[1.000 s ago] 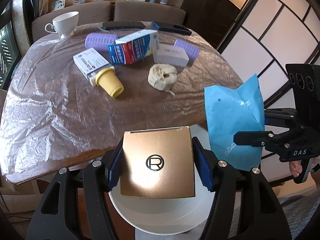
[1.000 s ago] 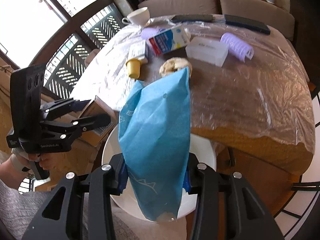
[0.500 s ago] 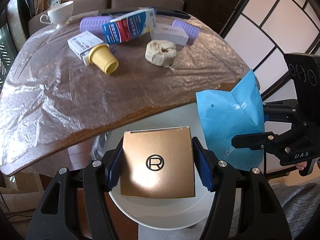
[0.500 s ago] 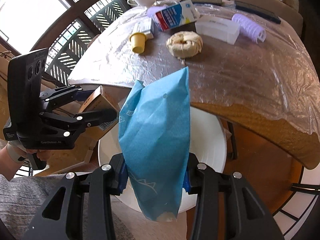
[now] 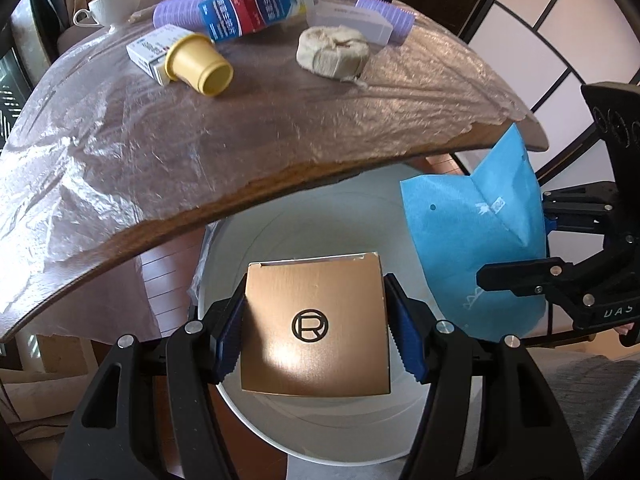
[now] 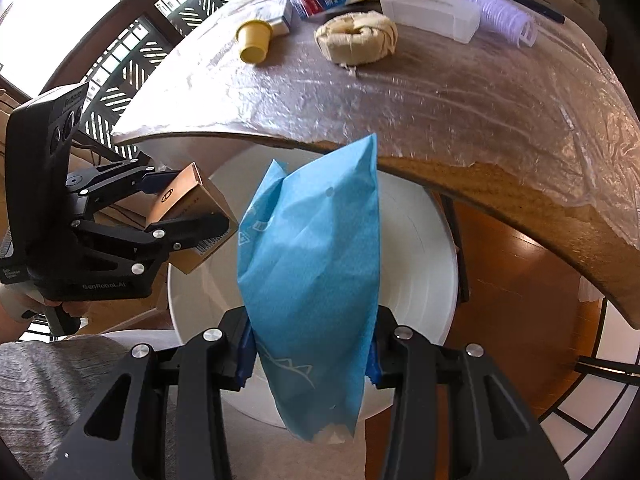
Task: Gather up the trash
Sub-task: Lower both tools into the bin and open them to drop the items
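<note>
I hold both loads over the white bin (image 5: 344,240) tucked under the counter (image 5: 200,160) edge: the left tongs (image 5: 316,328) are clamped on the sides of a copper box (image 5: 316,320), the right tongs (image 6: 308,354) are pinched tight on a crumpled blue bag (image 6: 312,248). To do this drop well, I judge each load should be well inside the rim before I release, since the box in the right view sits near the bin's left edge. The bag is light and may cling to a pad. The counter, wrapped in clear film, carries a milk carton (image 5: 260,4), a small white box (image 5: 154,50), a beige roll (image 5: 332,54) and a yellow cup (image 5: 200,66). Wood floor and a paper-panel screen lie beyond.
</note>
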{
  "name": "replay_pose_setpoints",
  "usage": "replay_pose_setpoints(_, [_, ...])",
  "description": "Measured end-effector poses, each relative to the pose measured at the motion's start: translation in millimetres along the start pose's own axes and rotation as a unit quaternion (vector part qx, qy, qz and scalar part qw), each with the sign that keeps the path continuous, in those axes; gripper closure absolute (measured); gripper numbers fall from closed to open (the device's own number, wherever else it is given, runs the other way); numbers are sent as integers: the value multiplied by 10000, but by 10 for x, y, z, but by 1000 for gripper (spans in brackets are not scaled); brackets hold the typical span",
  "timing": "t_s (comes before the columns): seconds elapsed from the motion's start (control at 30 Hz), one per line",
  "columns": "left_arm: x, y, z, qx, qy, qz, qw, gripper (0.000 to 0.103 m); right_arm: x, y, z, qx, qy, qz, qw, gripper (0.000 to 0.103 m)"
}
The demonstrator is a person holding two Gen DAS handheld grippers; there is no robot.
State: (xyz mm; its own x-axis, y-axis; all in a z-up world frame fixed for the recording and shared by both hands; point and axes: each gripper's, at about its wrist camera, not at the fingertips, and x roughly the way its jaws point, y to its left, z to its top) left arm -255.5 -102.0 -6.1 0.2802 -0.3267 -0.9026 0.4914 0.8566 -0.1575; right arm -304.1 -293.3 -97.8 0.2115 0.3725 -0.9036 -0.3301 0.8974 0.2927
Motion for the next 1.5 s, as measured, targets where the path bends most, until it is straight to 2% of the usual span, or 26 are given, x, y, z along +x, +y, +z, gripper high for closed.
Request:
replay_pose_setpoints(0.37, [223,-34,-52,72,140,276,9995,39,176,-2,31,-96,166,-75,9998,62])
replay_pose_setpoints(0.87, [581,25,-170,197,303,363,9987,39,456,58,14,-141,356,-171,9991,62])
replay_pose_setpoints(1.4, [818,142,-470,336,422,524,9972,39,683,155,47,-172,498,-328,9981,62])
replay_pose_setpoints(1.5, [860,105,-439,360,457,544,9968,39,712,161,34,-175,511,-357,9979,62])
